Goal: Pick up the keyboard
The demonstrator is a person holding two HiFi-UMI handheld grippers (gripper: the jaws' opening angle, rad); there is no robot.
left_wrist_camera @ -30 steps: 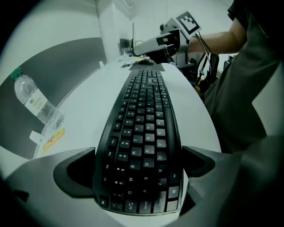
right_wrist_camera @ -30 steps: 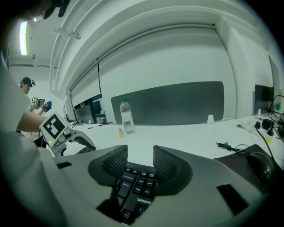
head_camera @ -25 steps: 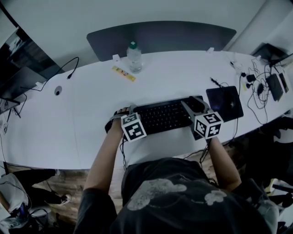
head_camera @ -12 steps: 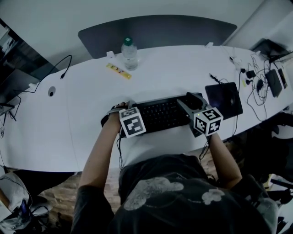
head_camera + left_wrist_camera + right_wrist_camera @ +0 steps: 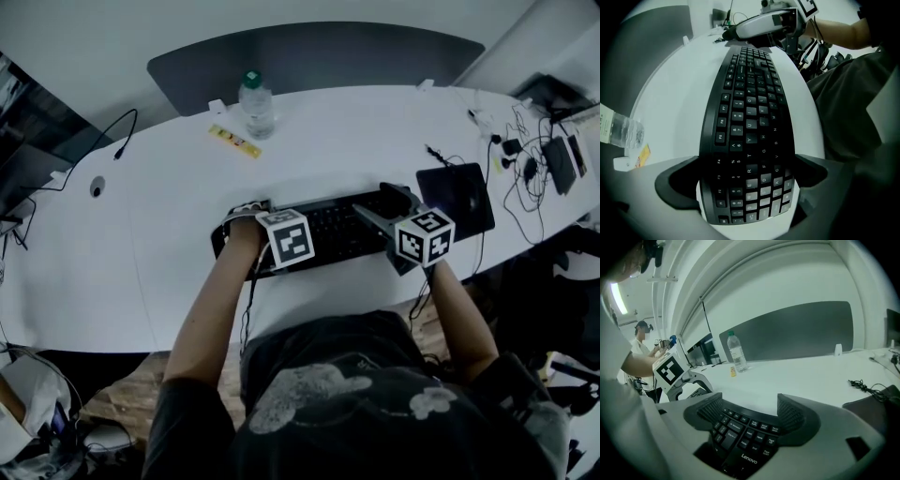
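A black keyboard (image 5: 328,230) lies flat on the white table (image 5: 169,216), close to its near edge. My left gripper (image 5: 247,220) points straight down over the keyboard's left end. In the left gripper view the keyboard (image 5: 750,108) runs between the wide-spread jaws of that gripper (image 5: 749,173), with a thin strip of table showing beside one pad (image 5: 677,183). My right gripper (image 5: 386,208) slants down at the right end. Its jaws are opening, and the keyboard's corner (image 5: 740,437) sits between the ribbed pads (image 5: 792,413) of the gripper (image 5: 750,411), apart from them.
A water bottle (image 5: 253,103) and a yellow strip (image 5: 232,141) stand at the back left. A black pad (image 5: 457,199) lies just right of the keyboard, with tangled cables (image 5: 525,169) beyond it. A dark panel (image 5: 319,56) borders the table's far side.
The right gripper's jaws have spread wider around the keyboard's right end. The left gripper's marker cube has tipped over the keyboard. Both hands stay at the keyboard's ends.
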